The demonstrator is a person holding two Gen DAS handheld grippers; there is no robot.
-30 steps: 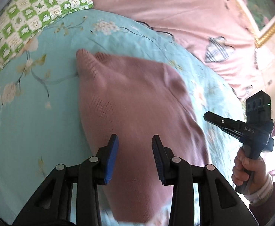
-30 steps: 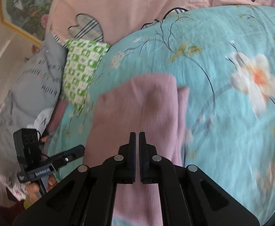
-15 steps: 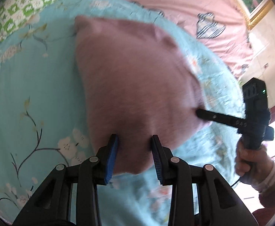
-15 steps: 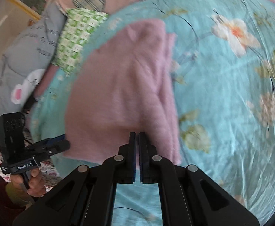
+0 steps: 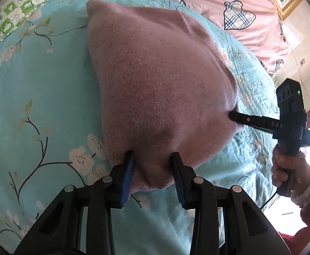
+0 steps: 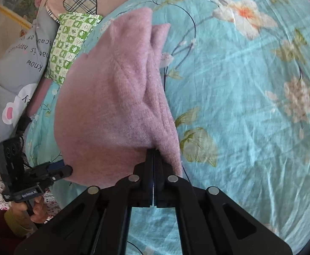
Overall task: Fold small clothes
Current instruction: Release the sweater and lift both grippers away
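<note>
Mid-fold: pink knit garment point(image 5: 155, 89) lying on the floral bed point(image 5: 38, 97), near hem between the part-open pads of the left tool point(image 5: 152, 171), grip unclear; right tool point(image 6: 153, 155) pinched shut on its right edge. Next, probably carrying the hem toward the far end

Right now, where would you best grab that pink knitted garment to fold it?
Probably at its near hem corners, coming from above: the pink knitted garment lies flat on the floral bedsheet, with the left gripper and right gripper already there.
</note>
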